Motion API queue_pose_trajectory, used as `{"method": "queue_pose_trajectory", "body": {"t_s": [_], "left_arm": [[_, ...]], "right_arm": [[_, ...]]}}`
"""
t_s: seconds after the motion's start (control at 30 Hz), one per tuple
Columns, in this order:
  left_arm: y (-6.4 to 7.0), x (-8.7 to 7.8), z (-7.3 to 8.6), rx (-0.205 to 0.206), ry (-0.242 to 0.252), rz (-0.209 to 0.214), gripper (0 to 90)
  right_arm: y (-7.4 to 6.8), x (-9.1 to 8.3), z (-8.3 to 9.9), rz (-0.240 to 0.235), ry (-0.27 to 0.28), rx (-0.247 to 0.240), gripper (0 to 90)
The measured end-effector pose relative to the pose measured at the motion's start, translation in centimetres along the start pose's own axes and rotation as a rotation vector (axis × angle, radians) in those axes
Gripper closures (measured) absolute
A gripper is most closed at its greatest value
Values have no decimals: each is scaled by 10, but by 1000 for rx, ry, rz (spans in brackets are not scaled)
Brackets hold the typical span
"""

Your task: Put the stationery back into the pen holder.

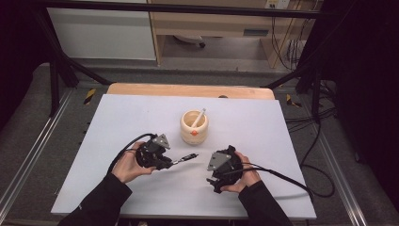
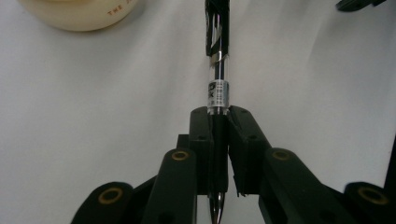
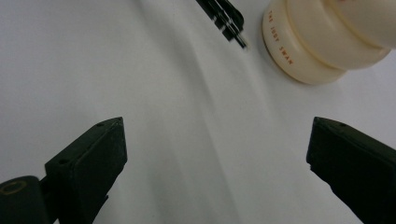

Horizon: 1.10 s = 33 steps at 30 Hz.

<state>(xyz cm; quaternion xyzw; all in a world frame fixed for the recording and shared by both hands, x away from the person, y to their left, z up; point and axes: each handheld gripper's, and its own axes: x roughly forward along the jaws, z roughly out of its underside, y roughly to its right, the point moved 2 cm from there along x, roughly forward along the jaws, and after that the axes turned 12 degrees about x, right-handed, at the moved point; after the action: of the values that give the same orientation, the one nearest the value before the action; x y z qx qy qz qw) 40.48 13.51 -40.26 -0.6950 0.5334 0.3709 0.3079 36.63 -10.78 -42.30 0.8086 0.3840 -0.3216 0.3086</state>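
A black and silver pen [image 1: 186, 158] [image 2: 218, 84] juts out toward the table's middle, clamped between the jaws of my left gripper [image 1: 165, 163] [image 2: 219, 123], which is shut on its barrel. The pen's far end [image 3: 224, 17] also shows in the right gripper view. A cream ceramic cup [image 1: 194, 127] [image 2: 79, 14] [image 3: 317, 42] stands behind the pen at table centre, with a white pen [image 1: 198, 117] leaning inside it. My right gripper [image 1: 217, 181] [image 3: 217, 154] hovers low at the front right, jaws wide open with nothing between them.
A white sheet [image 1: 117, 122] covers the table, with a strip of wood [image 1: 188, 90] showing at its far edge. Cables [image 1: 291, 181] trail off to the right. Metal frame rails [image 1: 28, 155] run along both sides.
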Motion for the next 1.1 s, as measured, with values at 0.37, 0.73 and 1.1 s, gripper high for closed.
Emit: {"method": "queue_pose_trajectory", "body": {"t_s": [0.37, 0.73, 1.1], "left_arm": [[10, 6, -26, 23, -15, 6, 795], [15, 12, -43, 33, -37, 15, 795], [20, 19, -55, 38, -54, 29, 795]], "right_arm": [[-11, 6, -17, 22, 20, -161, 147], [-17, 13, -23, 25, 75, -325, 330], [-18, 16, -22, 55, 119, -481, 542]]}}
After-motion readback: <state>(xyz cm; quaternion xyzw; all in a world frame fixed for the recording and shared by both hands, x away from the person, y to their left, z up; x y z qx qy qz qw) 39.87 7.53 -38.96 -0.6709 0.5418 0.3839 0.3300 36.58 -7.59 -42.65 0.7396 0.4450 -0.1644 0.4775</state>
